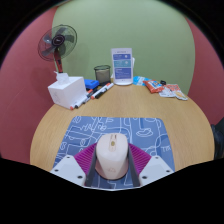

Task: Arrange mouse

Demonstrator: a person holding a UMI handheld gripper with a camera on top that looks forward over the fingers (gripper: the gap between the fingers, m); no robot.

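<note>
My tongs hide the near end of the mouse. The print on the white card beyond is too small to read.

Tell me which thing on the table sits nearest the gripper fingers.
The mouse, cream coloured, on the patterned mouse mat right between the fingers of the gripper. The white box, mesh cup and fan all stand far beyond, by the wall.

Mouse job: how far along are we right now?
Done: the mouse sits between the fingers, over the near edge of the patterned mouse pad. In hand: the gripper brackets it; a firm grip is unclear. Left: settle it on the pad and release.
</note>
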